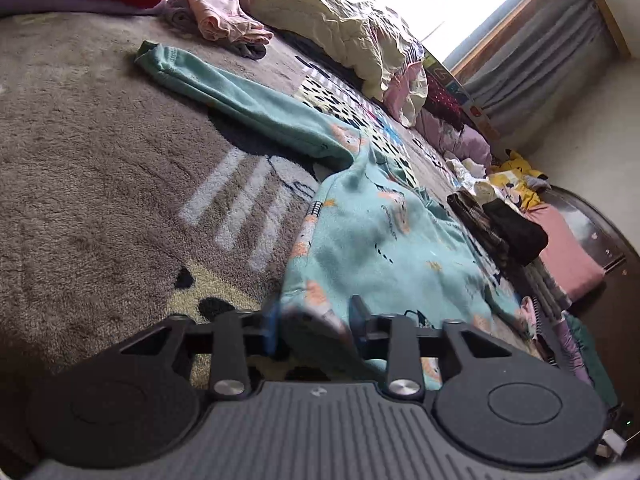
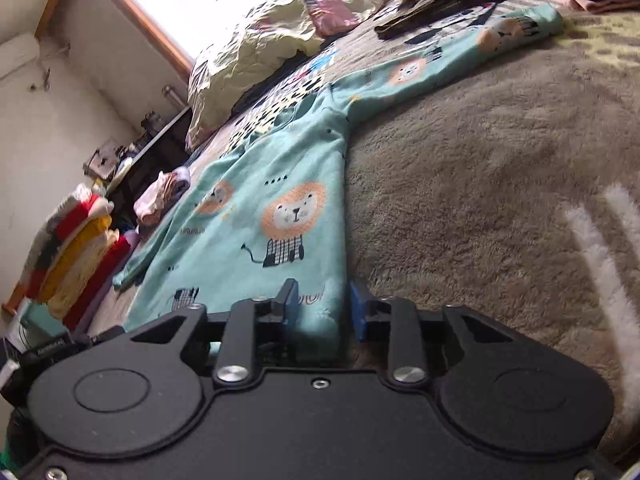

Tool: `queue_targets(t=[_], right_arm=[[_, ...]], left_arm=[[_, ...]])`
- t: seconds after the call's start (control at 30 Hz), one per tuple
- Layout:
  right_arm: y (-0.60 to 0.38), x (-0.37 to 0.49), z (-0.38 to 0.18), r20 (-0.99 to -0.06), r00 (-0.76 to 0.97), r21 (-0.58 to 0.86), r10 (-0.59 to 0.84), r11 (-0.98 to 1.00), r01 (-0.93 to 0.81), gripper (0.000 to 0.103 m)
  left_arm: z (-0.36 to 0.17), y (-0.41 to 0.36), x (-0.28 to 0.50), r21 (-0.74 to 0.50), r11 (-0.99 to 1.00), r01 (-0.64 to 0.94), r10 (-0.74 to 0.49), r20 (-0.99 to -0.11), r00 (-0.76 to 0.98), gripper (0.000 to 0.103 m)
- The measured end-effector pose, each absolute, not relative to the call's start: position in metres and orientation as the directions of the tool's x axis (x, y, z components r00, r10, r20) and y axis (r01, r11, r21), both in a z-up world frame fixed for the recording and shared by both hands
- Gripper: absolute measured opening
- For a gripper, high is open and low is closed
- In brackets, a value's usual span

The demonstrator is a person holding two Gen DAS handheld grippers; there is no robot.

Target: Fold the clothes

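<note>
A teal long-sleeved top with lion prints point(image 1: 380, 240) lies spread flat on a grey-brown fuzzy blanket point(image 1: 100, 160). One sleeve point(image 1: 240, 96) stretches out toward the far left. My left gripper point(image 1: 315, 324) straddles one bottom corner of the top, its jaws apart with the hem bunched between the blue pads point(image 1: 272, 328). In the right wrist view the same top point(image 2: 256, 208) runs away from me over the blanket point(image 2: 480, 180), its other sleeve point(image 2: 440, 68) reaching to the far right. My right gripper point(image 2: 325, 310) straddles the other hem corner, jaws apart around the side edge.
A crumpled cream duvet point(image 1: 332, 12) lies along the window side. Pink folded clothes point(image 1: 224, 20) and a red and cream stack point(image 2: 76, 256) sit past one sleeve. Dark garments point(image 1: 516, 228) and yellow ones point(image 1: 516, 184) lie at the other end. The bed edge drops off there.
</note>
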State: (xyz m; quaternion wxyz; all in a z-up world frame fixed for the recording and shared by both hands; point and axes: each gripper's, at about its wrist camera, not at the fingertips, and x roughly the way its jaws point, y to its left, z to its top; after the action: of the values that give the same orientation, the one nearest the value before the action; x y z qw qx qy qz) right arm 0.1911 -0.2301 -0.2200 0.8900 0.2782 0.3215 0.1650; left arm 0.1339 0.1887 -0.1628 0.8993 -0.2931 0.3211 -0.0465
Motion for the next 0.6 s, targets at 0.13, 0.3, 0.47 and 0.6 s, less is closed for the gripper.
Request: queue_targets(t=[0.13, 0.3, 0.47, 0.6], right_arm=[[-0.247, 0.173, -0.187, -0.355, 0.823, 0.632, 0.442, 0.763, -0.137, 0.008], [-0.242, 0.183, -0.203, -0.539, 0.722, 0.535, 0.433, 0.839, -0.104, 0.008], [-0.239, 0.177, -0.197, -0.585, 0.733, 0.409, 0.347, 0.907, -0.104, 0.018], [-0.243, 0.159, -0.184, -0.523, 0.806, 0.343, 0.276, 0.934, -0.098, 0.033]], left_arm=[[-0.152, 0.191, 0.126, -0.673, 0.736, -0.067, -0.345, -0.459, 0.818, 0.011], [-0.173, 0.187, 0.13, -0.668, 0.733, -0.128, -0.362, -0.542, 0.758, 0.011], [-0.166, 0.187, 0.134, -0.644, 0.759, -0.096, -0.373, -0.551, 0.747, 0.015], [-0.152, 0.183, 0.133, -0.542, 0.836, -0.079, -0.296, -0.568, 0.768, 0.037]])
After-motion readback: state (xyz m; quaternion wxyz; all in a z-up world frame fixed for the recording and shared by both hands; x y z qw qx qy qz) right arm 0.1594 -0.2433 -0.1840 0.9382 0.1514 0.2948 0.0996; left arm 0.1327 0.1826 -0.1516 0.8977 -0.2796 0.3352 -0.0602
